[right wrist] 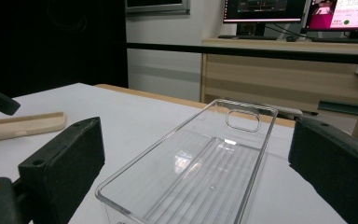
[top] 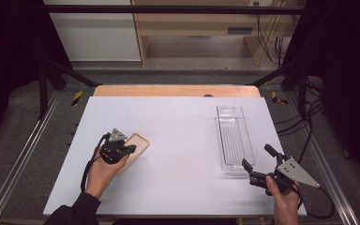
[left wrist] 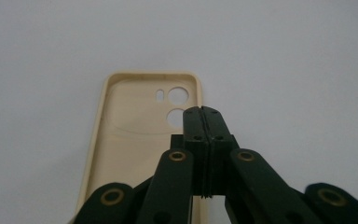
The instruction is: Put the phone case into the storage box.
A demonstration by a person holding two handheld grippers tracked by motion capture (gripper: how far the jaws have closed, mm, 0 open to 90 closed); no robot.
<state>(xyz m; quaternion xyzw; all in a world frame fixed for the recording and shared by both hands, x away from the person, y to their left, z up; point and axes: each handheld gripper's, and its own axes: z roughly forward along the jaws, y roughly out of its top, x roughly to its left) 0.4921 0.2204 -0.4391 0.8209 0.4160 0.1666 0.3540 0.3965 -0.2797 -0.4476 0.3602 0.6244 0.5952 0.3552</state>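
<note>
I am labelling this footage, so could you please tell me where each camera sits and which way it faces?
High view: above the person's side, looking forward and down on the white table; both forearms, left gripper, right gripper.
Left gripper view: rides the left gripper, jaws shut, over the beige soft phone case.
Right gripper view: low, between open jaws of the right gripper, facing the clear plastic tray.
Shared: the phone case appears in all three views, and the tray in the high view.
</note>
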